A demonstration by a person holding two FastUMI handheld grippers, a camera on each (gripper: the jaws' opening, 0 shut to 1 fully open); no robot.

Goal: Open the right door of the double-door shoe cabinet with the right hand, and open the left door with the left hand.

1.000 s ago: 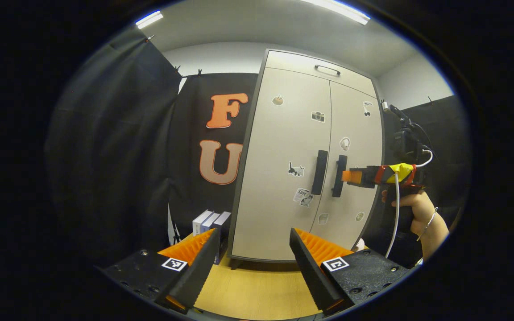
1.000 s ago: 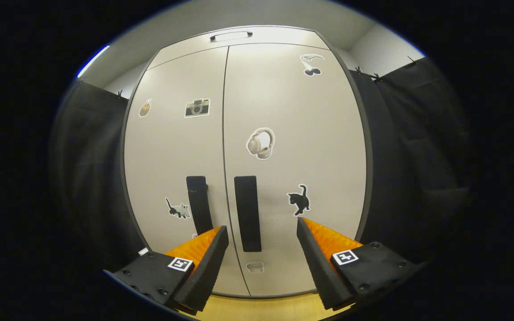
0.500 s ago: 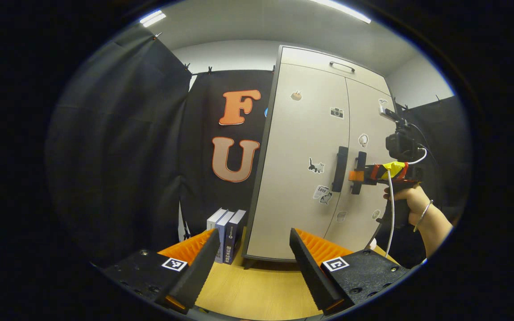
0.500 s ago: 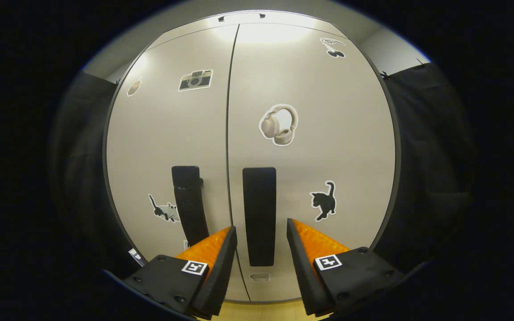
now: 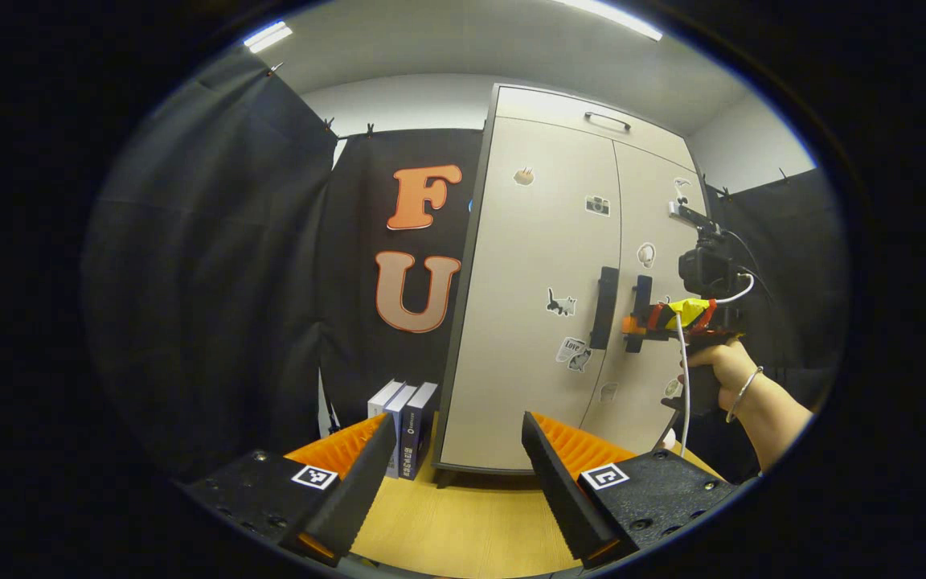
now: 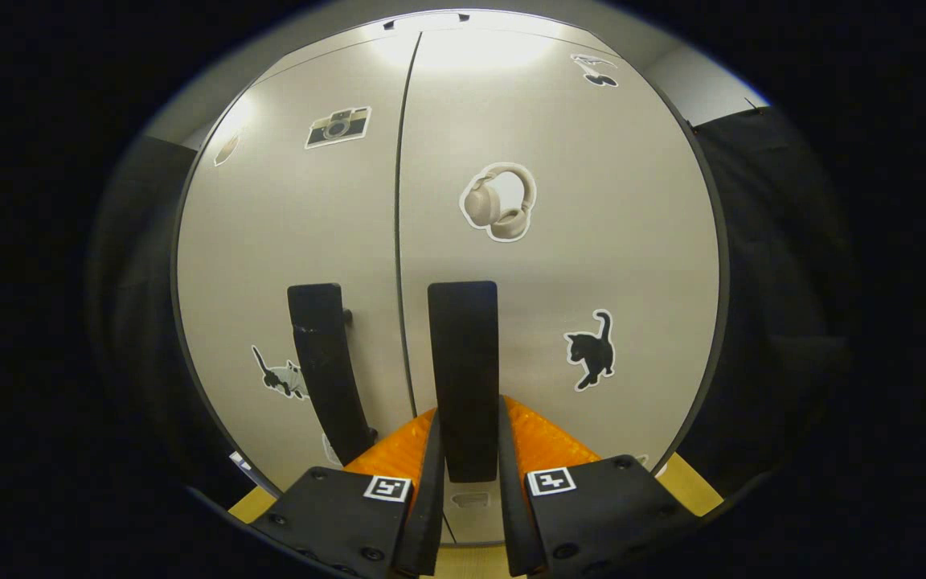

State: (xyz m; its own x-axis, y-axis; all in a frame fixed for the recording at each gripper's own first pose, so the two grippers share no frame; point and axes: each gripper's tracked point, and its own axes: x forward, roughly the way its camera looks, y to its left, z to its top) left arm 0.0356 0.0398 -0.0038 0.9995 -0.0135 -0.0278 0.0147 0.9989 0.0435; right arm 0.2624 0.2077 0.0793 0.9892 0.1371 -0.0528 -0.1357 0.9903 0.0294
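Observation:
The beige double-door shoe cabinet (image 5: pixel 543 265) stands on the wooden table, both doors closed. In the right gripper view my right gripper (image 6: pixel 468 418) is shut on the lower part of the right door's black vertical handle (image 6: pixel 463 346), one finger on each side. The left door's handle (image 6: pixel 322 362) is just left of the door seam. In the left gripper view my left gripper (image 5: pixel 455 450) hangs open and empty over the table, well short of the cabinet. Farther off in that view, a hand (image 5: pixel 716 370) holds the right gripper (image 5: pixel 632 324) against the right handle (image 5: pixel 641 293), beside the left handle (image 5: pixel 605 307).
Three books (image 5: pixel 403 422) stand upright on the table (image 5: pixel 463 523) against the cabinet's left side. Black cloth walls close in on the left and right. Stickers dot both doors, and a small top handle (image 5: pixel 608 121) sits above them.
My right gripper moved forward and closed its fingers on the right door's handle. The left gripper view shifted slightly; the left gripper stays open.

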